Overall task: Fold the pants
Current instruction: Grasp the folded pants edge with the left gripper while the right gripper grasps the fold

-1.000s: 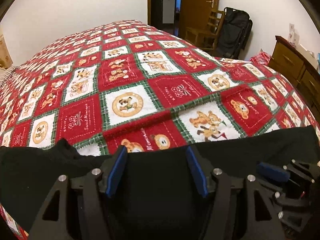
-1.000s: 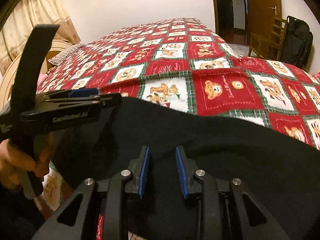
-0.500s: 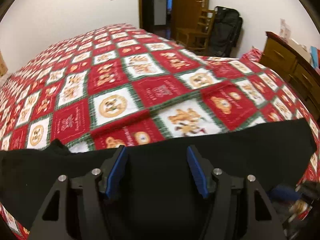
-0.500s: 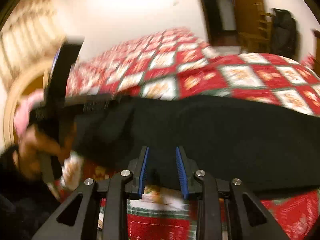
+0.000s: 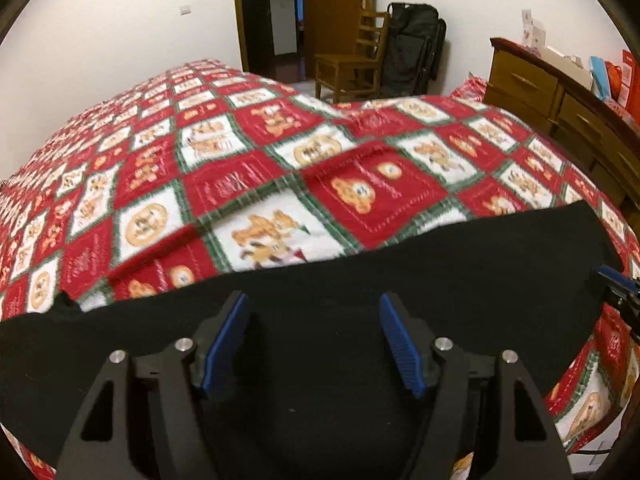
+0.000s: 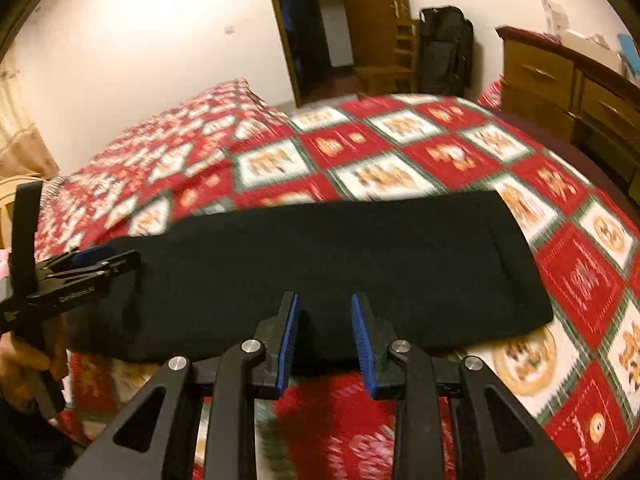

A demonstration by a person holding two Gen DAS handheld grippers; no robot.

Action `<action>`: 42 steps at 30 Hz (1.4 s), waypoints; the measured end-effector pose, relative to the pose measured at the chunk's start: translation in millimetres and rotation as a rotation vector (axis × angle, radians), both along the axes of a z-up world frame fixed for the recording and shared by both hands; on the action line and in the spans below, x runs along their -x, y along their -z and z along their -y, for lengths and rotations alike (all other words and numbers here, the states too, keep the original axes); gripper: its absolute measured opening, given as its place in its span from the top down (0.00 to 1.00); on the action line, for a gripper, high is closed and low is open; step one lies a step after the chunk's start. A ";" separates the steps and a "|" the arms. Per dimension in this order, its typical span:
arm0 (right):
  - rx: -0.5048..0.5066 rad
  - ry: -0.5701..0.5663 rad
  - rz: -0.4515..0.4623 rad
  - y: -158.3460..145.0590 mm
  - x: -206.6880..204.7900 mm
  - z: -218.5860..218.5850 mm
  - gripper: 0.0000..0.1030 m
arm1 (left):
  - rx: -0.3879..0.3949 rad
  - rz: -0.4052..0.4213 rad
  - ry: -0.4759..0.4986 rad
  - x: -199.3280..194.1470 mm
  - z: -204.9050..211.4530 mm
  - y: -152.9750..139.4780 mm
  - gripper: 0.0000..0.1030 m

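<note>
Black folded fabric pants (image 6: 320, 264) lie flat across red-and-white patchwork teddy-bear quilt (image 5: 360, 196). Left gripper (image 5: 316, 340) spread above pants; right gripper (image 6: 324, 336) spread at near edge.

This is a home bedroom. A bed (image 5: 280, 184) under a red, white and green patchwork quilt (image 6: 400, 148) printed with teddy bears fills the space ahead of the claw. Beyond it, against the far white wall, a wooden chair (image 5: 352, 64) stands beside a black bag (image 5: 416, 48), next to an open wooden door (image 5: 340, 12) onto a dark hallway. Off to the right of the claw runs a wooden dresser (image 5: 560, 96) with drawers and small items on top.
</note>
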State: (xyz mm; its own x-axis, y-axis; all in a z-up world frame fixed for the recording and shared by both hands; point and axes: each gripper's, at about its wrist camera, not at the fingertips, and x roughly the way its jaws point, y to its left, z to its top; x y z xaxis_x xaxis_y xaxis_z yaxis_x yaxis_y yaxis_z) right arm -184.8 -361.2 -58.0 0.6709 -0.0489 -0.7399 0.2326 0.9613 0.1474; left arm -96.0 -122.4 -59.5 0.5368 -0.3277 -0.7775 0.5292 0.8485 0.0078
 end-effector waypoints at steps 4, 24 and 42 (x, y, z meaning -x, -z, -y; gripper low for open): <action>0.001 0.007 -0.005 7.8 13.6 6.4 0.72 | -0.016 0.008 0.016 10.3 3.2 13.5 0.30; -0.364 0.436 0.072 8.9 82.0 105.0 0.72 | 0.055 -0.014 0.043 21.8 5.3 10.1 0.27; -0.320 0.571 0.165 10.9 56.4 102.9 0.56 | 0.030 0.048 0.022 23.8 14.9 16.3 0.24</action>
State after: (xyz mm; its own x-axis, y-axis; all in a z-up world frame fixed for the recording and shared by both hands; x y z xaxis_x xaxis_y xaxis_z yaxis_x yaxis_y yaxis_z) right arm -241.2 -464.1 -68.9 0.7101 -0.2250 -0.6672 0.6417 0.5969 0.4816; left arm -119.9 -137.3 -75.8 0.5656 -0.3627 -0.7407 0.5476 0.8367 0.0085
